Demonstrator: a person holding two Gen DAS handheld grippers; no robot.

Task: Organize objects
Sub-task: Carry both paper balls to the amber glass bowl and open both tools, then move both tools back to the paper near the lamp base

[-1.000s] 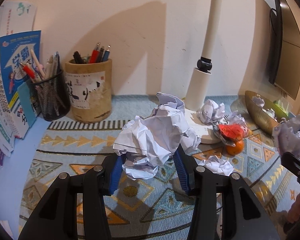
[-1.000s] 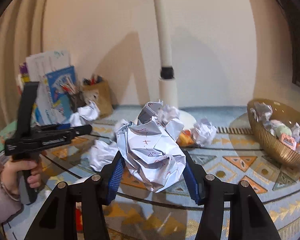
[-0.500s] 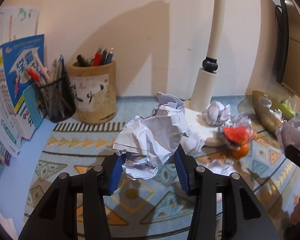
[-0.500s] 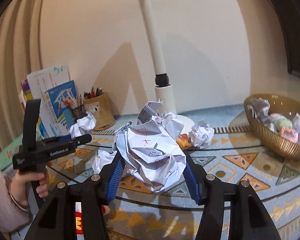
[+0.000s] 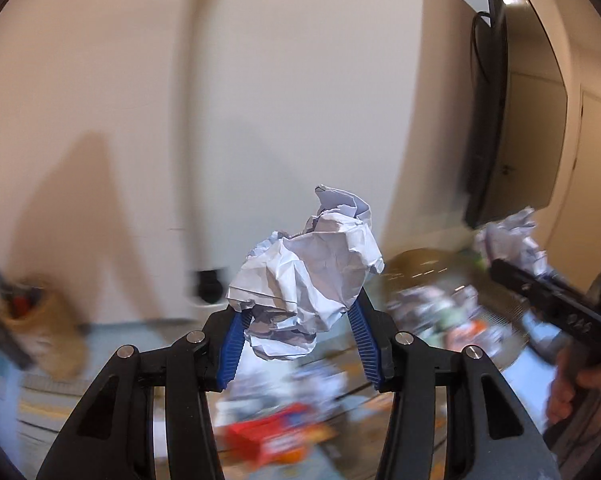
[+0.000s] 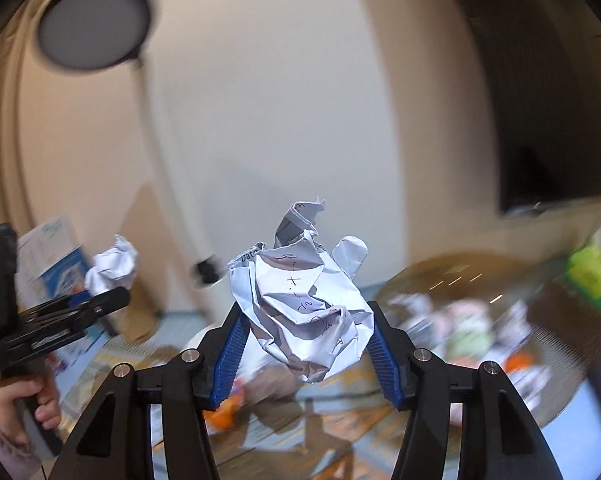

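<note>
My left gripper [image 5: 298,312] is shut on a white crumpled paper ball [image 5: 306,276] and holds it well above the table. My right gripper [image 6: 306,326] is shut on another crumpled paper ball [image 6: 304,308] with red handwriting, also raised. Each gripper shows in the other's view: the right one with its paper [image 5: 512,240] at the right, the left one with its paper [image 6: 112,266] at the left. A gold bowl [image 6: 432,276] holding several crumpled papers and wrappers lies ahead of the right gripper, blurred.
A white lamp pole [image 6: 148,148] with a round head [image 6: 94,24] rises at the back. A brown pen holder [image 5: 48,336] stands at the left. A dark monitor [image 5: 512,100] hangs on the right wall. Red and orange wrappers [image 5: 276,436] lie on the patterned mat.
Both grippers have lifted higher and swung right toward the bowl, each still holding its paper ball. The views have tilted up and are now motion-blurred.
</note>
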